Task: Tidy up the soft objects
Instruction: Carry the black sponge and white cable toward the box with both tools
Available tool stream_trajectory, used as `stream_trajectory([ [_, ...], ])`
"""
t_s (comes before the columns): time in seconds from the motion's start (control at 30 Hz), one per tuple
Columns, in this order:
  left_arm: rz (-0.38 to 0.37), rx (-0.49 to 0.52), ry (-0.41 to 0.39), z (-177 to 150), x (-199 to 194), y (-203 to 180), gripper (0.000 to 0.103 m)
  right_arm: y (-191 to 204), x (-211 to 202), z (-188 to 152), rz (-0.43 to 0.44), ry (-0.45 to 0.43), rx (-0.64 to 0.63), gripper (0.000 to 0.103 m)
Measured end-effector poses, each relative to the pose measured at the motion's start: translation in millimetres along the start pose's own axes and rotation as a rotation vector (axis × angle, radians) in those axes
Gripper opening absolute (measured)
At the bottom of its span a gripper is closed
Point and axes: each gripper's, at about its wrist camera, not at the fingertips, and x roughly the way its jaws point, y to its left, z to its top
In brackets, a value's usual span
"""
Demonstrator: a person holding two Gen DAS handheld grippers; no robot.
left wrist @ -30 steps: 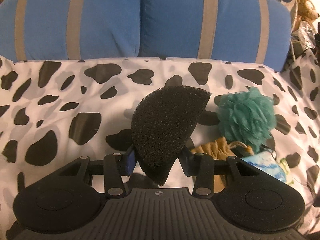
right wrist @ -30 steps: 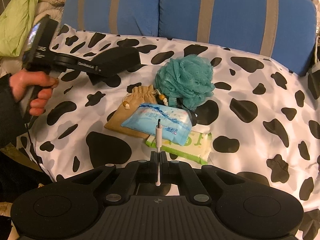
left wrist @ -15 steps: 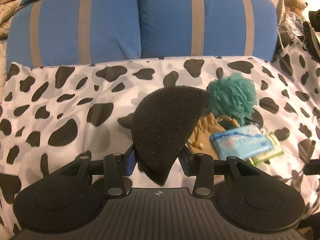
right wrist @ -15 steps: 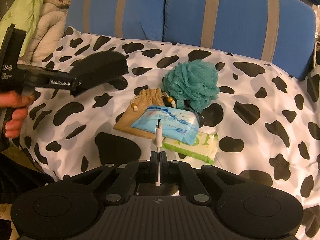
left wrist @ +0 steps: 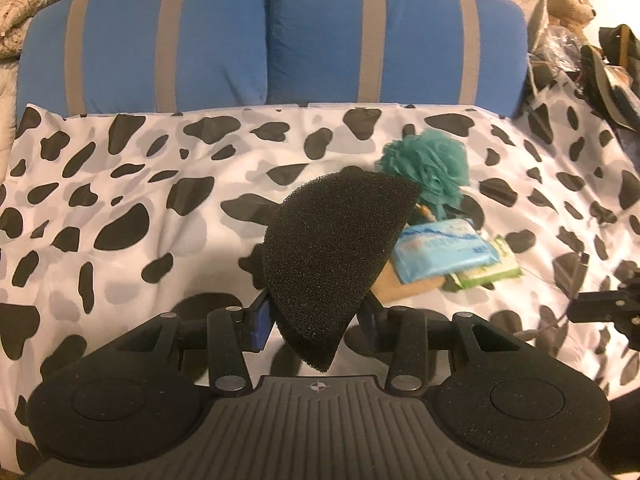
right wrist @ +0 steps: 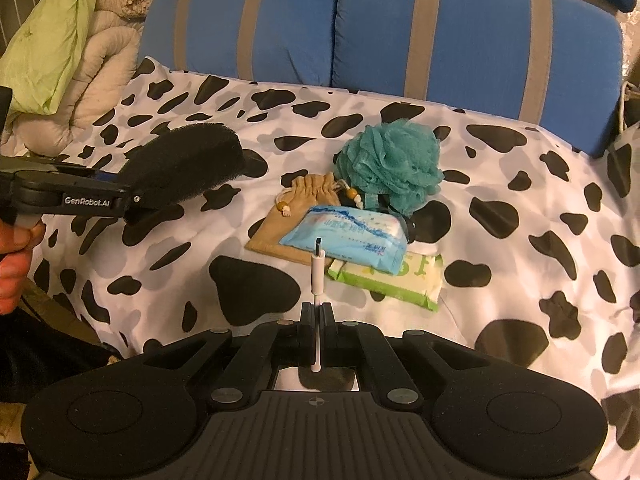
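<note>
Your left gripper [left wrist: 316, 320] is clenched on the black foam sponge [left wrist: 336, 256], a half-round wedge sticking up between the blue pads and held off the bed, above the cow-print sheet [left wrist: 120, 240]. From the right wrist view you can see that same gripper [right wrist: 132, 200] coming in from the left edge with the sponge [right wrist: 188, 168] held out to the left of the pile, and your hand [right wrist: 16, 264] wrapped around its handle. Your right gripper [right wrist: 317, 312] is clamped tight on a thin white cable [right wrist: 318, 276], whose plug end points up and away over the pile. The pile itself sits in the middle of the sheet: a teal bath pouf [right wrist: 392, 164] at the far side, a tan drawstring pouch [right wrist: 292, 216] to its near left, a blue tissue pack [right wrist: 352, 236] lying partly over the pouch, and a green wipes pack [right wrist: 392, 280] just near-right of it, tucked under the blue pack's edge. In the left wrist view the sponge hides most of the pouch, with the pouf [left wrist: 428, 168] peeking out to the right. Behind the sheet stand two blue cushions [right wrist: 460, 28] with grey stripes, and a pale quilt [right wrist: 92, 60] is bunched at the far left. A teddy bear [left wrist: 568, 0] sits in the far right corner.
</note>
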Motion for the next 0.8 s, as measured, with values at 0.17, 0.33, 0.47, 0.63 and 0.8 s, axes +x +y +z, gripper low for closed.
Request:
stream_trajectory([
  [0.17, -0.016, 0.005, 0.006, -9.1, -7.7, -8.8, 0.043, 0.7, -10.7, -6.4, 0.007, -0.014, 0.022, 0.004],
  [0.33, -0.035, 0.017, 0.010, -23.0, -20.2, -20.7, 0.043, 1.5, -24.6, -16.8, 0.018, -0.026, 0.047, 0.004],
  [0.47, -0.052, 0.034, 0.019, -35.9, -30.5, -29.2, 0.043, 4.3, -38.3, -27.6, 0.031, -0.035, 0.054, 0.004],
  [0.63, -0.059, 0.052, 0.035, -51.2, -41.0, -36.8, 0.043, 10.8, -52.7, -43.7, 0.047, -0.028, 0.060, 0.004],
  [0.8, -0.072, 0.060, 0.062, -67.0, -52.2, -43.0, 0.043, 20.0, -63.5, -60.9, 0.063, 0.002, 0.050, 0.004],
])
